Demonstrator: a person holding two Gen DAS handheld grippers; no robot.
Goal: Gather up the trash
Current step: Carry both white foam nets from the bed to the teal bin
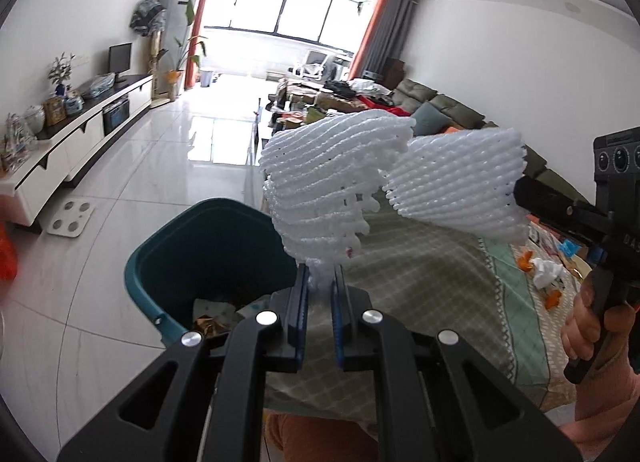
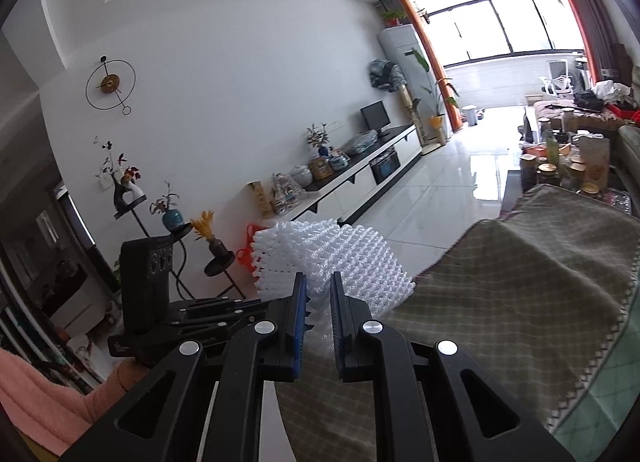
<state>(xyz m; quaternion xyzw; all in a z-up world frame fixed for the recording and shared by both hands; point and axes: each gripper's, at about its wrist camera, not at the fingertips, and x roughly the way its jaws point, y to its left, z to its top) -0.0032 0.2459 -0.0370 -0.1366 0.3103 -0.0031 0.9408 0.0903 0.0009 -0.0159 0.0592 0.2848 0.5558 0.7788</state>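
Hand-held gripper, L [image 1: 320, 282], clamps foam net [image 1: 320, 189] just past bin rim [image 1: 224, 207].

This is a home living room. Ahead of the claw, a bright wide window [image 1: 288, 9] with orange curtains [image 1: 370, 31] ends a glossy tiled floor [image 1: 168, 149]. To the claw's left runs a low TV cabinet [image 1: 80, 133] with ornaments; to its right, a green sofa [image 1: 436, 101]. A wall clock [image 2: 110, 81] hangs above plant stands.

Bin [image 1: 208, 258] left of table [image 1: 432, 302]
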